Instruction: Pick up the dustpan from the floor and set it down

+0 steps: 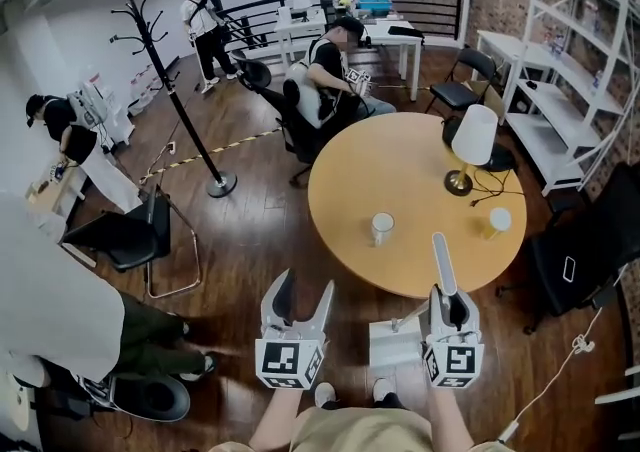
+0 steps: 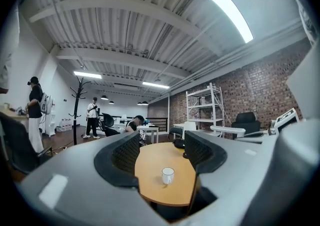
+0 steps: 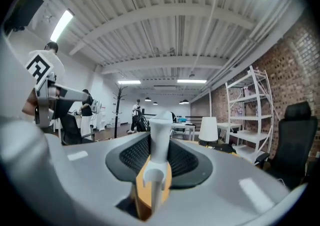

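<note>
**Step in hand:** pick-up judged complete, set-down not yet done.

**Dustpan** (image 1: 395, 346): clear of the floor (image 1: 240, 250), hanging at the near edge of the round tabletop (image 1: 400, 175). Pan low, white handle upright and reaching over the tabletop rim.

**Right gripper** (image 3: 160, 152): fingers (image 3: 132, 157) pinched onto the dustpan handle, one on each side, the gap no wider than the handle. Nothing else touched.

**Left gripper** (image 2: 161, 151): fingers (image 2: 125, 156) spread, nothing between them, touching nothing. Only the tabletop and a white cup (image 2: 168, 175) seen beyond.

**Next move, as judged:**
- Pick a landing spot.
- Lower with the pan level until it rests.
- Only then part the right fingers.
- If the tabletop is chosen, keep the tall handle clear of the cup and the lamp (image 1: 472, 145).
</note>
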### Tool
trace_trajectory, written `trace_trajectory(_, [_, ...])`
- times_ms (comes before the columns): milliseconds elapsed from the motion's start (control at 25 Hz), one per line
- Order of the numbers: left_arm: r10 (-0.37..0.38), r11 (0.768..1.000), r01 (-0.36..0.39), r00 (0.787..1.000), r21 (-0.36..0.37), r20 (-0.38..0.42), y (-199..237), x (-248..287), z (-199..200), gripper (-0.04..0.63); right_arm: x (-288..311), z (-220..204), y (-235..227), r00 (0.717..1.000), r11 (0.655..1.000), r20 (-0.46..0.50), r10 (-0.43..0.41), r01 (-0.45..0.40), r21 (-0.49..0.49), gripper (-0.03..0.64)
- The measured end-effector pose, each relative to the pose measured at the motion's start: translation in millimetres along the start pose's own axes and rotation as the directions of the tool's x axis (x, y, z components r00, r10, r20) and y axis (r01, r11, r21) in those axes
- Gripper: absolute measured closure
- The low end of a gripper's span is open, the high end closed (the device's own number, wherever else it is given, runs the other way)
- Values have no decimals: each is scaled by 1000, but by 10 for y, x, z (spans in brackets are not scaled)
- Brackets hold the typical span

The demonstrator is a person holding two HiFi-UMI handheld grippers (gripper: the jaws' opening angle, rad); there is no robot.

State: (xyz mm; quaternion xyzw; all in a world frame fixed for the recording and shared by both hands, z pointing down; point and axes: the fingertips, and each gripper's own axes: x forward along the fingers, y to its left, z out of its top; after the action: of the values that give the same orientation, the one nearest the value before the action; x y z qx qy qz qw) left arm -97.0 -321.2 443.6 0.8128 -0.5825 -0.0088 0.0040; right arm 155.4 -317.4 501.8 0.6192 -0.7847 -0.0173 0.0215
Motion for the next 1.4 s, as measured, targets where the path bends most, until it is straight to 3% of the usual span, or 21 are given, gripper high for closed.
trace_trajectory(280, [-15, 1000, 14, 998, 4, 69, -5, -48, 368, 322, -190, 1015, -50, 985, 998, 161, -54, 55, 0, 502])
trace_trajectory(480, [-18, 1000, 18, 996, -1, 87, 0, -41, 408, 322, -250, 1333, -9, 977, 999, 209, -40, 43, -12, 503])
trace_trajectory(800, [-10, 1000, 11, 995, -10, 103, 62, -70, 453, 322, -254, 1454, 71, 973, 999, 230, -29, 35, -23, 503])
trace_trajectory(1400, [-24, 1000, 25, 995, -7, 92, 50, 5, 376, 322, -215, 1315, -54, 978, 998, 200, -59, 63, -16, 503])
